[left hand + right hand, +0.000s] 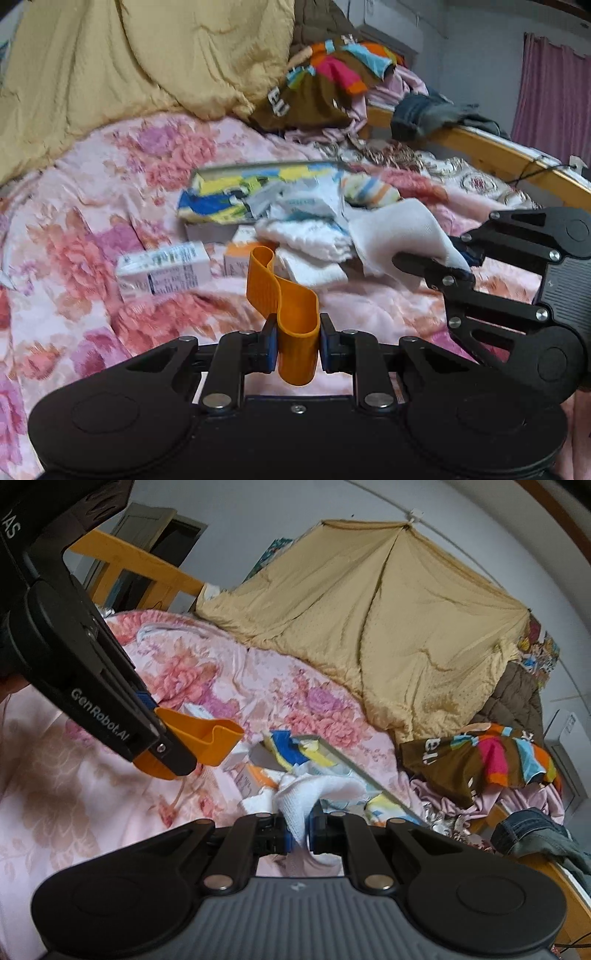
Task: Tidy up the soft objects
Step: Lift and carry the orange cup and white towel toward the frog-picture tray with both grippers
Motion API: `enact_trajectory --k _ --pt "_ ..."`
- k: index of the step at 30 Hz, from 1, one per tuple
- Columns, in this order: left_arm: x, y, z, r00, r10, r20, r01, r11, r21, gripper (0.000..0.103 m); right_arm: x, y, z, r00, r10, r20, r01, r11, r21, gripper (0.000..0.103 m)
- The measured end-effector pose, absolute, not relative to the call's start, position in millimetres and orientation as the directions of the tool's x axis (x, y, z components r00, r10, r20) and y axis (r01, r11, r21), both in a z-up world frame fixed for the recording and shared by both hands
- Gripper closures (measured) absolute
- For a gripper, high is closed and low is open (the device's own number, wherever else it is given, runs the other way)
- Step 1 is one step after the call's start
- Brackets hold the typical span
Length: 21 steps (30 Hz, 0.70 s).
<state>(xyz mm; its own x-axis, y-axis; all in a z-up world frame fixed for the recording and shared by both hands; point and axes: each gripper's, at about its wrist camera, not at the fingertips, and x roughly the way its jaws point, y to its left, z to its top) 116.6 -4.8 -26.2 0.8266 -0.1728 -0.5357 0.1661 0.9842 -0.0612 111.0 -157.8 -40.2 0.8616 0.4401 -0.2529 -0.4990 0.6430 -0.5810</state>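
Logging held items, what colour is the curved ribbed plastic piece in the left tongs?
Orange. The curved ribbed plastic piece shows best in the left wrist view.

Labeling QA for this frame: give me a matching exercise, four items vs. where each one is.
Items:
1. orange ribbed strip
2. white sock
3. white carton
4. dark denim garment

Places:
a. draped over the wooden bed rail
b. lying on the floral bedspread, untouched
c. clamped in the left hand-held gripper
d. pinched by the right hand-held gripper

Pairs: 1-c, 2-d, 3-b, 4-a
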Motion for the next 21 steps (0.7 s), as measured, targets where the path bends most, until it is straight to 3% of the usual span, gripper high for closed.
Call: enact_trajectory --k 11,21 --pt "139.0 0.4 -15.1 0.908 -0.177 -0.38 0.145 0.983 -0.112 0.08 121.5 -164.3 -31.8 0.903 0.403 -0.149 -0.413 0.717 -0.561 0.094" --pt "208.0 11.9 -1.3 0.919 -0.214 -0.332 0.197 0.977 -0.084 0.079 162.6 -152.8 -15.0 0.908 0.402 -0.119 -0.402 0.754 -0.519 0.094"
